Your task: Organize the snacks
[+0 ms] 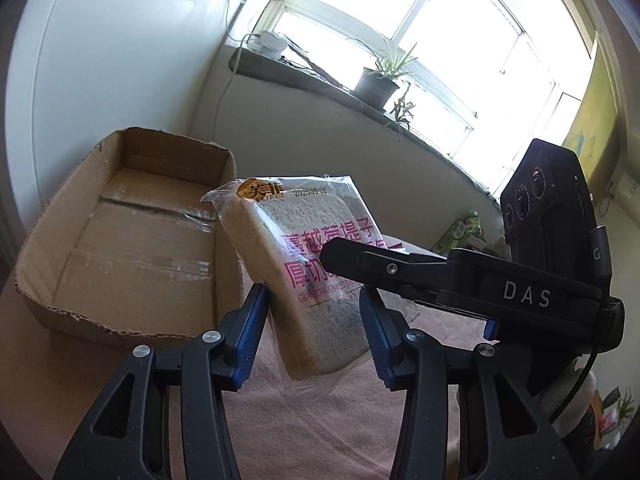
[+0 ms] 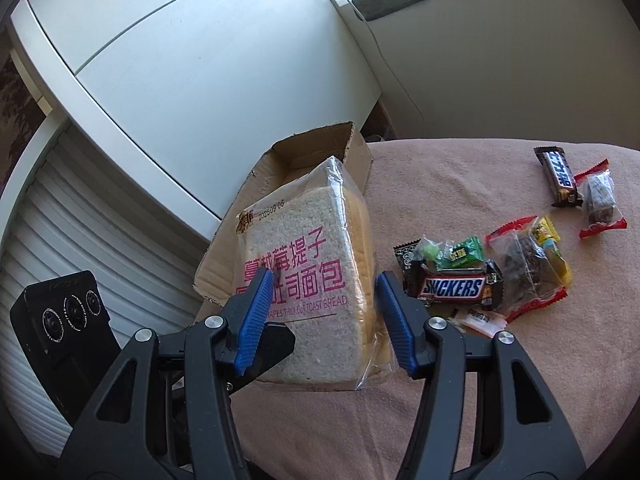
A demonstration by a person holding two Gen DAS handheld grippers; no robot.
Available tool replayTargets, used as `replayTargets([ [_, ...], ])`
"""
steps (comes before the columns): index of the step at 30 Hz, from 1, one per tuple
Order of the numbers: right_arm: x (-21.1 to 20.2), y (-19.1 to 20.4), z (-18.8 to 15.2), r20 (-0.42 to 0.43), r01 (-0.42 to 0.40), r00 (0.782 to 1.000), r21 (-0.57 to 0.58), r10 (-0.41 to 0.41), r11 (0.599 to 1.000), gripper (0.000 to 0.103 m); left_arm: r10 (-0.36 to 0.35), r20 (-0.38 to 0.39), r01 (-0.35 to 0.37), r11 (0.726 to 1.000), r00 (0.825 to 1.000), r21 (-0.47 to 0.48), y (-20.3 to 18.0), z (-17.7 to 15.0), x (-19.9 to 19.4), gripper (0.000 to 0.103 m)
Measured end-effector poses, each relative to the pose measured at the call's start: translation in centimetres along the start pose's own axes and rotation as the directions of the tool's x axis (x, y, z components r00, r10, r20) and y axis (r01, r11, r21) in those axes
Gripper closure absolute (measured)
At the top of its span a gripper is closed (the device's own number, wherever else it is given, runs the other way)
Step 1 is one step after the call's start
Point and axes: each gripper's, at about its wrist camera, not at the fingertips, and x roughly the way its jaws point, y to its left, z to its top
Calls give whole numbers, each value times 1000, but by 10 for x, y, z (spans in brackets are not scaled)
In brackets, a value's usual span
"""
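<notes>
We held the bread pack (image 1: pixel 316 280) in the air between both grippers, left (image 1: pixel 316 320) and right (image 2: pixel 324 312), each clenched on it, beside the cardboard box (image 1: pixel 120 240) meant to receive it.

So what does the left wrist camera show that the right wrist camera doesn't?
Only the left wrist view shows the bright window, the potted plant on the sill, and the bare inside of the cardboard box.

Only the right wrist view shows the loose snacks on the pink cloth: the Snickers bar, a green candy, clear red-edged packets and a dark bar.

Both show the bagged toast bread held upright between the two grippers, beside the box.
</notes>
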Motion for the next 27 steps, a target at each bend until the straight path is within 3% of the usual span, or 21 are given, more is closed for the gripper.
replayTargets([
  [12,67,53,25,-67,-68,996,-72,63,995,45,101,35,-99,993,994,-58,61,26,-15,58],
  [27,103,50,34,-123,-94,989,-82,83,992,45,194,25,-193,981,981,-36,71,30,-11,58],
])
